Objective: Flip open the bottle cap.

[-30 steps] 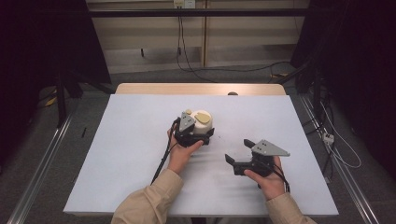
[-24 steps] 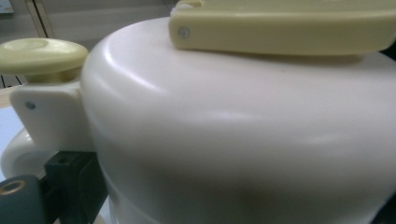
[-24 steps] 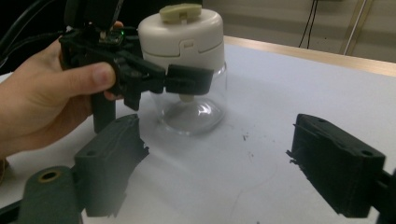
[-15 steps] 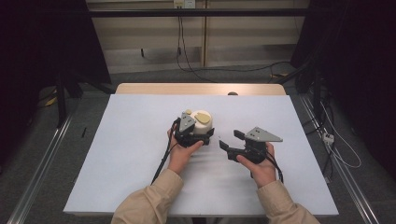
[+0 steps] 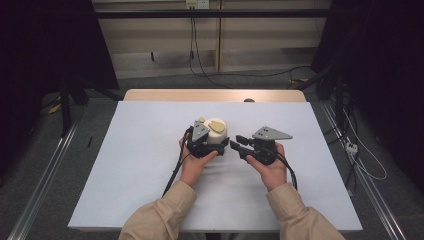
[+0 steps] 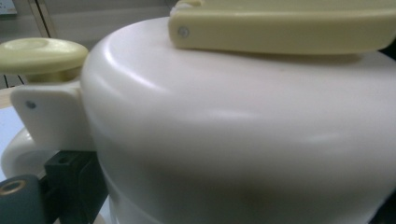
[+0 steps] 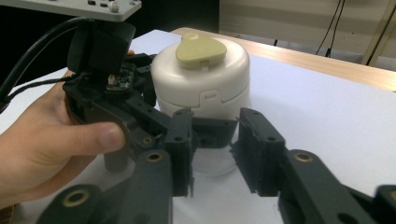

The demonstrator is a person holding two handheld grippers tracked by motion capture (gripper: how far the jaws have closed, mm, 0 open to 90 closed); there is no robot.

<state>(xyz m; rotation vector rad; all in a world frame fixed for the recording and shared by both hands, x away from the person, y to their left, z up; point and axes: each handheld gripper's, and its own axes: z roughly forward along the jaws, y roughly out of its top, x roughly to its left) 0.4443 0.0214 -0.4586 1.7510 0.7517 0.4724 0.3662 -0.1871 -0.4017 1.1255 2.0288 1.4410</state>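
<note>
A white round pot (image 5: 218,133) with a pale yellow flap on its lid stands mid-table. My left gripper (image 5: 215,145) is shut around its lower body. In the left gripper view the pot (image 6: 233,130) looms close, a yellow knob (image 6: 42,51) stands at its left, and my left gripper (image 6: 229,205) has one black finger (image 6: 70,177) pressed on its side. My right gripper (image 5: 237,142) points left at the pot, just right of it. In the right gripper view its jaws (image 7: 215,144) have just been closing to a narrow gap with nothing pinched, short of the pot (image 7: 201,79).
The white table cover (image 5: 125,165) has free room left and right of the hands. A wooden strip (image 5: 215,95) and a small dark object (image 5: 248,100) lie at the far edge. The left gripper's cable (image 5: 174,172) trails toward the front.
My right gripper has moved left and slightly up toward the pot, and its jaws have narrowed. The left gripper and the pot have stayed put.
</note>
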